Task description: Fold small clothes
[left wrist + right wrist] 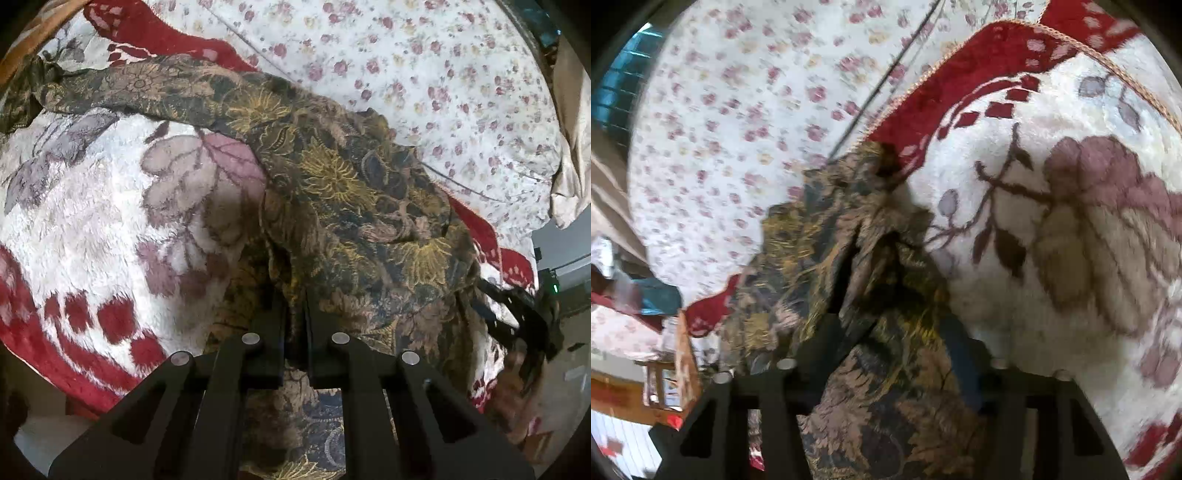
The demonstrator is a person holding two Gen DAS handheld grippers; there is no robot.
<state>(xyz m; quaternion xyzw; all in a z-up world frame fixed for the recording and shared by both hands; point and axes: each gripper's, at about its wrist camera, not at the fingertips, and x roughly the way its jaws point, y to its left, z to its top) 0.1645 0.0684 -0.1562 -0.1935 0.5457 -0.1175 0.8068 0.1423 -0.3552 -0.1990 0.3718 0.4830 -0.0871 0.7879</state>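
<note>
A dark garment [340,177] with a gold and brown floral print lies crumpled across a plush blanket [92,221]. My left gripper [294,306] is shut on a fold of the garment, which hangs down between the fingers. In the right wrist view my right gripper [886,332] is shut on another part of the same garment [827,229]; cloth drapes over the fingers and hides their tips. The right gripper also shows in the left wrist view [517,314], at the right edge of the garment.
The white and red plush blanket [1034,184] with pink flowers lies over a bed sheet [406,55] with small pink roses. A beige cloth [572,147] hangs at the far right. Wooden furniture [665,369] stands at the lower left of the right wrist view.
</note>
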